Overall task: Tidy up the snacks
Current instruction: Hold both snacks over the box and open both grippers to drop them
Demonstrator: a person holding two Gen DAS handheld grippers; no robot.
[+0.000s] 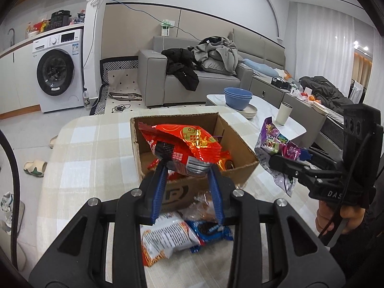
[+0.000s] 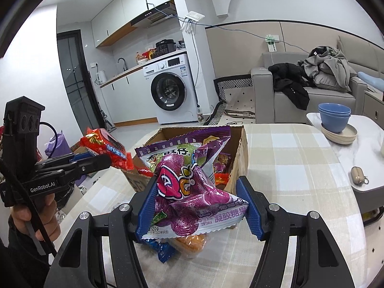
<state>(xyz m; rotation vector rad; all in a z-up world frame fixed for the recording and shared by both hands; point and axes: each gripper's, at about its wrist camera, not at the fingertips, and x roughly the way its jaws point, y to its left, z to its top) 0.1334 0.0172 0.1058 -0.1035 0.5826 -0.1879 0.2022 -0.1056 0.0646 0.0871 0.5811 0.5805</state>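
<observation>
An open cardboard box [image 1: 242, 147] stands on the checked tablecloth and holds several snack packs; it also shows in the right wrist view [image 2: 240, 151]. My left gripper [image 1: 188, 168] is shut on a red snack bag [image 1: 184, 141] and holds it above the box's near edge; the red bag also shows in the right wrist view [image 2: 105, 150]. My right gripper [image 2: 198, 192] is shut on a purple candy bag [image 2: 192, 182], held just short of the box; that bag shows right of the box in the left wrist view [image 1: 276, 148]. Loose packs lie before the box: a white-orange one [image 1: 165, 237], a blue cookie pack [image 1: 211, 231].
Blue bowls [image 1: 237, 97] on beige plates and a cup [image 1: 284, 112] stand on a white side table [image 2: 374, 153] to the right, along with a small beige case [image 2: 358, 175]. A grey sofa with clothes and a washing machine are behind.
</observation>
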